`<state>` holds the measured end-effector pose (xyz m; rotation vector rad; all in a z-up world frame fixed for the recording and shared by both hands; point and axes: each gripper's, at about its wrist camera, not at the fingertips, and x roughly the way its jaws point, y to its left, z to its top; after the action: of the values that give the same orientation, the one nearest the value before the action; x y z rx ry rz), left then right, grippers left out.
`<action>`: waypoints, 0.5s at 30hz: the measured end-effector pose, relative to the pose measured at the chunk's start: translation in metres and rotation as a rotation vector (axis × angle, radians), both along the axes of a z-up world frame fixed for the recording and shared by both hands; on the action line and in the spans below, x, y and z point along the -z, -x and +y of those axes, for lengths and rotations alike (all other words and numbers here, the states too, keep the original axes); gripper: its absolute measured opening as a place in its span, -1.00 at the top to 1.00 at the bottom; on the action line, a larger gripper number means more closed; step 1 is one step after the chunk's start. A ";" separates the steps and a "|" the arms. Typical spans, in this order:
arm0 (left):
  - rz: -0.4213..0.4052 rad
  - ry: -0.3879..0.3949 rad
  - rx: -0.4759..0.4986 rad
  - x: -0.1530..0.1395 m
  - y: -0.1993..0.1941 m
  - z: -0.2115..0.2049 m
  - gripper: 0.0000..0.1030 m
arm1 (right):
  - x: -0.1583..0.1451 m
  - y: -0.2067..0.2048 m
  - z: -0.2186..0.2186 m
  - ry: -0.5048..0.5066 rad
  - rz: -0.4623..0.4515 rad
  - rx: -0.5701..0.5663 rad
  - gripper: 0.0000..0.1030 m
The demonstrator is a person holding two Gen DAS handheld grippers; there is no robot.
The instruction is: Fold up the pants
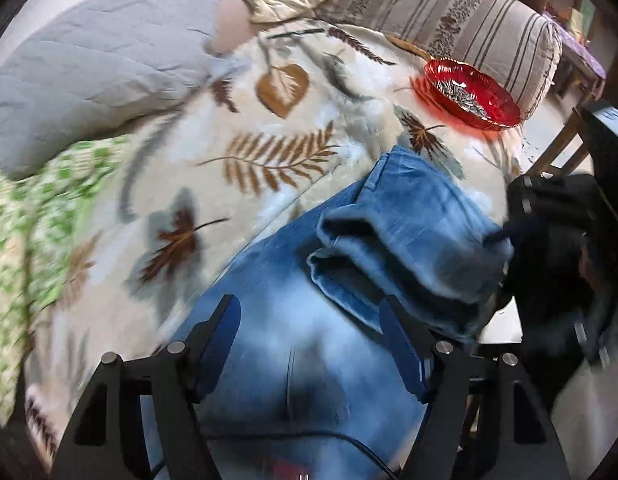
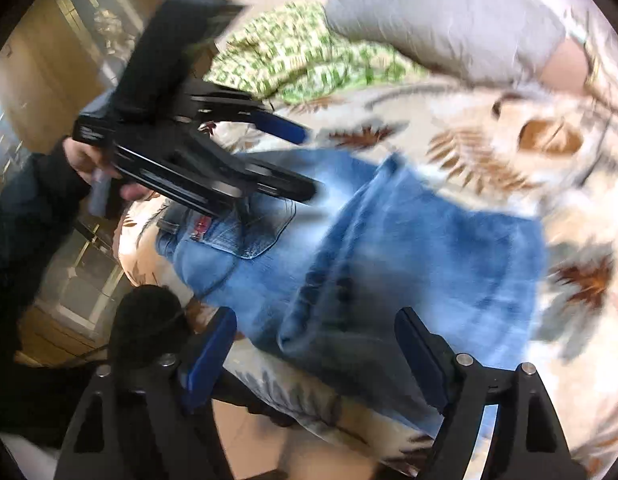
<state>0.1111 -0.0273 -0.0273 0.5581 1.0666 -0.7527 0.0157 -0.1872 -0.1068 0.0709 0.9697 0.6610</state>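
Blue jeans lie on a cream leaf-print blanket, with the leg ends folded back over the upper part. My left gripper is open and empty, just above the seat of the jeans. In the right wrist view the jeans show their back pocket and a folded layer. My right gripper is open and empty over the folded edge. The left gripper also shows there, open, above the waist area.
A red glass bowl with dark seeds sits on the blanket beyond the jeans. A grey quilt, a green patterned cloth and a striped cushion lie around. The bed edge is near the jeans' right side.
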 end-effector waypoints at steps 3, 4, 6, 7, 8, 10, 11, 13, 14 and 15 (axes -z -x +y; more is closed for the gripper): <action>-0.029 -0.076 -0.021 -0.026 0.027 0.007 -0.42 | -0.012 0.006 -0.021 -0.016 -0.009 0.029 -0.63; -0.031 -0.094 -0.034 -0.032 0.035 0.009 -0.44 | -0.012 0.006 -0.032 -0.021 -0.005 0.042 -0.63; 0.008 -0.091 -0.087 -0.037 0.047 0.011 -0.50 | -0.018 0.009 -0.041 -0.010 -0.012 0.065 -0.63; 0.028 -0.079 -0.111 -0.034 0.050 0.009 -0.50 | -0.019 0.010 -0.050 -0.012 -0.013 0.076 -0.63; 0.059 -0.057 -0.150 -0.030 0.053 0.009 -0.50 | -0.018 0.008 -0.055 -0.014 -0.007 0.084 -0.63; 0.112 -0.002 -0.191 -0.018 0.060 0.007 -0.51 | -0.016 0.002 -0.068 -0.010 0.002 0.101 -0.63; 0.132 0.030 -0.216 -0.010 0.059 0.004 -0.50 | -0.012 -0.003 -0.074 -0.002 0.004 0.106 -0.63; 0.179 0.098 -0.273 0.011 0.054 -0.007 -0.51 | -0.007 -0.014 -0.081 0.015 0.017 0.110 -0.62; 0.206 0.128 -0.302 0.023 0.049 -0.013 -0.51 | -0.005 -0.020 -0.088 0.022 0.024 0.115 -0.62; 0.220 0.136 -0.321 0.031 0.045 -0.019 -0.50 | 0.000 -0.028 -0.093 0.022 0.036 0.119 -0.62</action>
<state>0.0660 -0.0463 -0.0588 0.1827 1.2610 -0.6054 0.0440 -0.2801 -0.1064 0.1207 0.9994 0.5411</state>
